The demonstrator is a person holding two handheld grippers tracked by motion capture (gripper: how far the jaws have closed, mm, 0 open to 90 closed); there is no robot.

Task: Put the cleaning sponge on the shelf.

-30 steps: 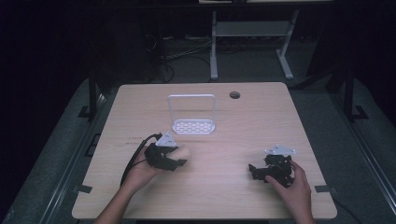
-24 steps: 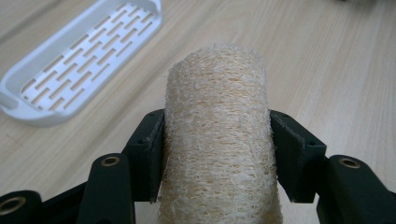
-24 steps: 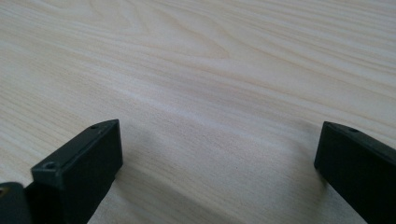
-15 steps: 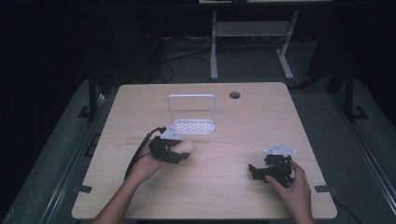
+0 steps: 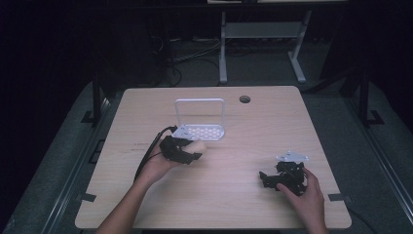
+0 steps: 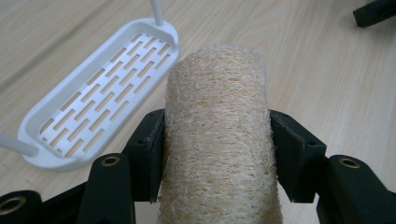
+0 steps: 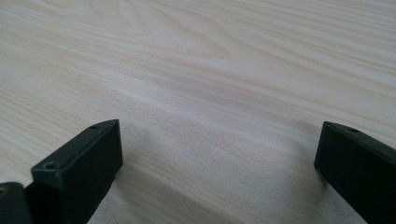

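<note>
Firmly gripped loofah [image 6: 215, 140], left tongs [image 6: 217, 154], beside rack [image 6: 100, 93]

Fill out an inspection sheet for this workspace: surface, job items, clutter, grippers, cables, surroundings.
Surface: light wooden table, with a round hole near the far edge.
Job's things: loofah roll clamped between the jaws; white slotted rack with a hoop handle stands on the table beside it.
Clutter: nothing seen.
Grippers: left gripper shut on the loofah roll, close to the rack; right gripper open, with nothing between its jaws, low over bare wood.
Cables: black cable trails from the left gripper along the forearm.
Surroundings: dark room, grey floor, metal stand and loose wires behind the table.
</note>
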